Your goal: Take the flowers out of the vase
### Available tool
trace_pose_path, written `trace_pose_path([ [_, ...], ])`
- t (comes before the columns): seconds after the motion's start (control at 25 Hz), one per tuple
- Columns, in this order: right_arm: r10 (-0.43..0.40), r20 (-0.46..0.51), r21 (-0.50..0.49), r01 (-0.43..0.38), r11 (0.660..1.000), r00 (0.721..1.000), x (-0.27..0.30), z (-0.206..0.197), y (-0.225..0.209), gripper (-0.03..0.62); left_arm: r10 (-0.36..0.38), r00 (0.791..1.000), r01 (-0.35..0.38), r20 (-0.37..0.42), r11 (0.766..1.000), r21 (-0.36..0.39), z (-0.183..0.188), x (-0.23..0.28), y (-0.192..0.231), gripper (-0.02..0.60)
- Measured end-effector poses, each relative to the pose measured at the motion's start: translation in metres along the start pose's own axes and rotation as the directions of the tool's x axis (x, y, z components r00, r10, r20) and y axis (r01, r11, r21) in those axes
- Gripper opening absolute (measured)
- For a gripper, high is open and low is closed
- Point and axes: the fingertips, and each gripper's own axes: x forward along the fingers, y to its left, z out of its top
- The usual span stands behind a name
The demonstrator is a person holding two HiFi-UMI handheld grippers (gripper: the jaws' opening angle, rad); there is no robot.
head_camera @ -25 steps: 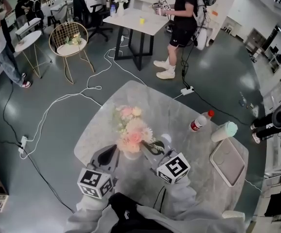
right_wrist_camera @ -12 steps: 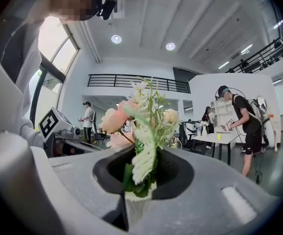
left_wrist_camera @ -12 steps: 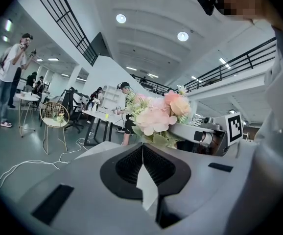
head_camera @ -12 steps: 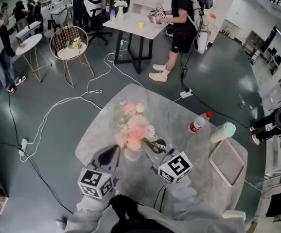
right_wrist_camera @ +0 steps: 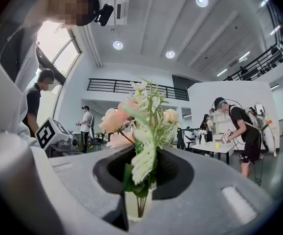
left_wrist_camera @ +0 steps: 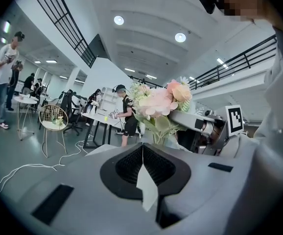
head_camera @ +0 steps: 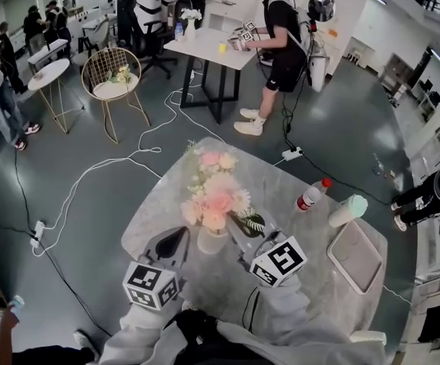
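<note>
A bunch of pink and cream flowers (head_camera: pixel 214 192) stands over a white vase (head_camera: pixel 212 242) on the grey marble table (head_camera: pixel 281 177). My right gripper (head_camera: pixel 239 230) is shut on the green stems just above the vase mouth. In the right gripper view the stems (right_wrist_camera: pixel 140 202) run up between the jaws and the blooms (right_wrist_camera: pixel 141 116) fill the middle. My left gripper (head_camera: pixel 184 236) reaches the vase's left side. In the left gripper view its jaws (left_wrist_camera: pixel 144 177) are closed on a thin white edge (left_wrist_camera: pixel 147 187), seemingly the vase wall. The flowers (left_wrist_camera: pixel 158 102) show beyond.
A red-capped bottle (head_camera: pixel 311 195) lies on the table's right part, with a pale green-topped cup (head_camera: pixel 349 206) and a white tray (head_camera: pixel 355 253) near the right edge. Cables run over the floor behind. A person (head_camera: pixel 277 44) stands at a far white table.
The bunch of flowers has risen with my right gripper, so the blooms sit higher above the vase. The vase and my left gripper have stayed put.
</note>
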Motion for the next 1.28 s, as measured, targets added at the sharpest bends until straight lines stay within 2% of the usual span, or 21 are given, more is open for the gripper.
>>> trace_pose_path([
  [0.2, -0.01, 0.058, 0.014, 0.01, 1.0, 0.998, -0.005, 0.025, 0.006, 0.074, -0.008, 1.0, 0.008, 0.021, 1.0, 0.011, 0.008, -0.004, -0.003, 0.003],
  [0.76, -0.002, 0.163, -0.031, 0.007, 0.999, 0.987, -0.012, 0.085, 0.019, 0.074, -0.034, 0.998, 0.03, 0.061, 0.998, 0.059, 0.04, -0.002, -0.012, 0.003],
  [1.04, -0.041, 0.245, -0.037, 0.052, 0.998, 0.969, -0.02, 0.114, 0.02, 0.074, -0.065, 0.993, 0.056, 0.094, 0.994, 0.095, 0.061, -0.001, -0.018, 0.003],
  [1.28, -0.08, 0.303, -0.03, 0.093, 0.995, 0.95, -0.063, 0.127, 0.019, 0.074, -0.087, 0.99, 0.075, 0.113, 0.991, 0.109, 0.059, -0.001, -0.05, 0.003],
])
